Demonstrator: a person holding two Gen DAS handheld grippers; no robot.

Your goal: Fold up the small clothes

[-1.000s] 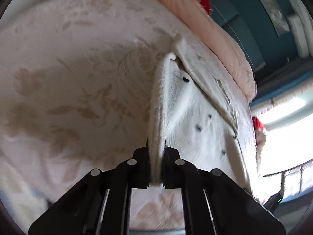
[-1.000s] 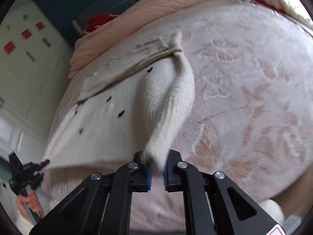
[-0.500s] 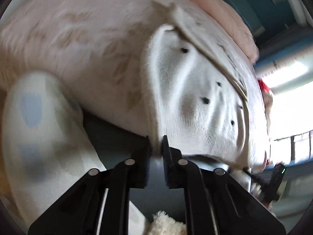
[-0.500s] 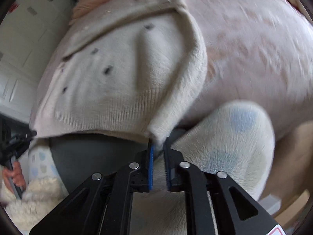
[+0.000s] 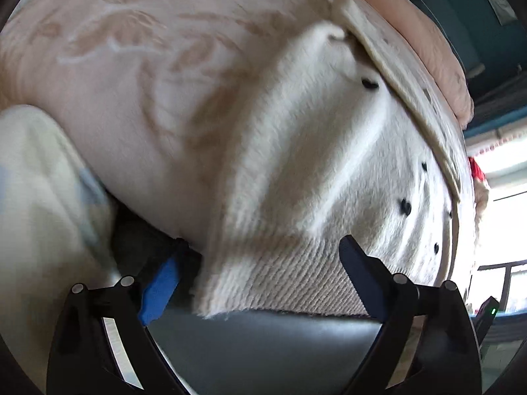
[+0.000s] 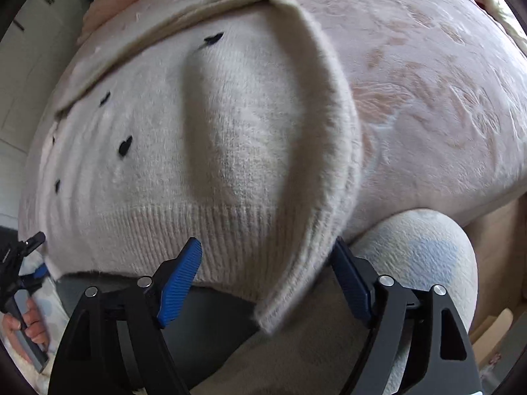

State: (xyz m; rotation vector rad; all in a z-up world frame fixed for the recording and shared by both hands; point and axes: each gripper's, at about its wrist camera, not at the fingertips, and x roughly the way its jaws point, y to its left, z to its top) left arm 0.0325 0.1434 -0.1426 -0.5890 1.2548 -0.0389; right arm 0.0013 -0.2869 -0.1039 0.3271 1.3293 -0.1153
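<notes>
Left gripper (image 5: 260,276) jaws have just been opening, the fluffy cream knit sweater with black hearts (image 5: 329,177) hem at twelve o'clock between them, unpressed; right gripper (image 6: 266,279) likewise, hem corner between.

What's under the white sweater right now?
The white sweater lies on the pink patterned bedspread, its ribbed hem hanging over the bed's near edge. A beige garment sits along its far edge. Anything beneath the sweater's body is covered.

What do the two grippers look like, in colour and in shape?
The left gripper and the right gripper look alike: black angular fingers with triangular cut-outs, round silver screws at the joints, and ribbed blue pads on the inner faces. A small white sticker with red print shows at the right gripper's lower edge.
</notes>
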